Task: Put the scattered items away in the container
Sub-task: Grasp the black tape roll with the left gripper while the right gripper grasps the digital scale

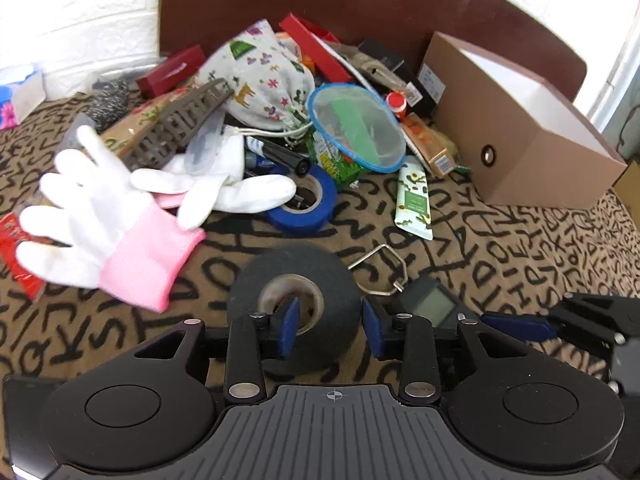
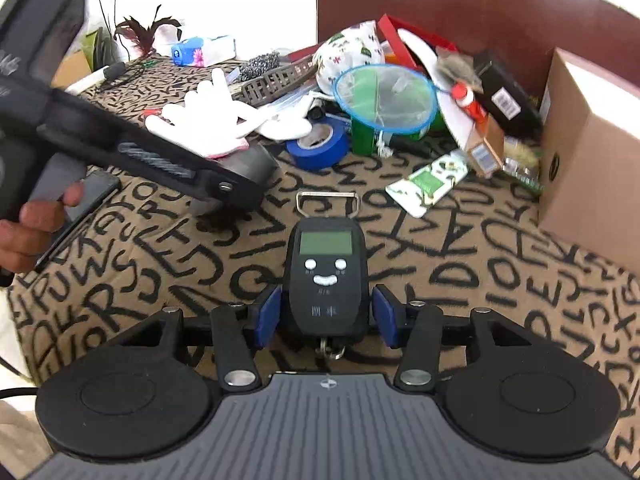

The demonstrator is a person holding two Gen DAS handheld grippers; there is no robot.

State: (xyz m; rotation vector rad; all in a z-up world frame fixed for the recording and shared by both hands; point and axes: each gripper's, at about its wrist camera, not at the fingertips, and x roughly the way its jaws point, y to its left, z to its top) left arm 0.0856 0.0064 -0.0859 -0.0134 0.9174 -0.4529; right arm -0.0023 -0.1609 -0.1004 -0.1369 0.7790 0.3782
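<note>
Box (image 1: 516,160), the brown container w/ white inside, is sitting at the right edge of the letter-print cloth (image 1: 500,264), and as far as I'm seeing its visible part is holding nothing yet, so the tidying is looking barely begun. Left gripper (image 1: 331,330) is straddling one wall of the black tape roll (image 1: 294,300), one pad in the core and one outside; jaws half-spread, can't tell if they're pinching it. Right gripper (image 2: 326,316) is bracketing the black hand scale (image 2: 326,280), pads just beside its body w/ slim gaps showing, so not clamped imo. Everything else is still lying out: white gloves w/ pink cuff (image 1: 100,216), blue tape (image 1: 304,204), cream tube (image 1: 414,200), blue-rimmed net (image 1: 356,126), print pouch (image 1: 260,76), red boxes etc. Nearly all is remaining to go in.
</note>
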